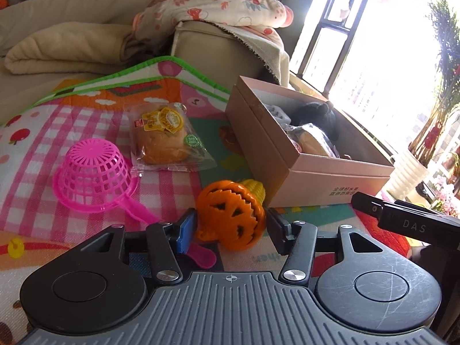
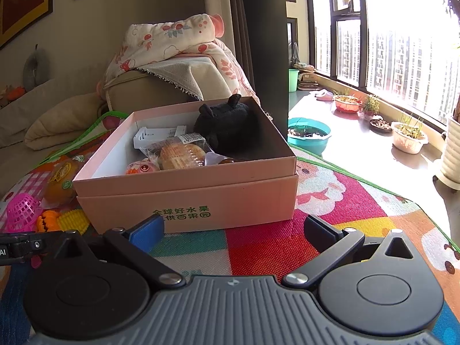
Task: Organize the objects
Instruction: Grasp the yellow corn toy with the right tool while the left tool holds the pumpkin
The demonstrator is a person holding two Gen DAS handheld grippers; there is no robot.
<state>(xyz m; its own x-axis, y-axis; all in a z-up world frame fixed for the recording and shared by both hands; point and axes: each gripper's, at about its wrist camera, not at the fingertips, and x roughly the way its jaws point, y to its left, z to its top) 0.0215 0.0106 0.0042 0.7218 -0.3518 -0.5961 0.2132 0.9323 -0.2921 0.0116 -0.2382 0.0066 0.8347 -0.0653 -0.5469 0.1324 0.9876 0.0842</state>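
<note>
The open cardboard box (image 2: 184,198) on the play mat (image 2: 330,210) holds a black plush toy (image 2: 230,126), a wrapped bun (image 2: 179,152), a white plastic piece (image 2: 146,139) and a small pink toy (image 2: 142,168); a pink basket (image 1: 92,169) lies upturned nearby. The left tool (image 1: 230,230) stands half open around the pumpkin toy (image 1: 230,218), pads apparently clear; the right tool (image 2: 233,230) gapes wide, holding nothing.

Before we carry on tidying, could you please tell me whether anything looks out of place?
Yes: the pink toy strainer lies upside down on the play mat, and the jack-o'-lantern toy lies tipped beside it.
</note>
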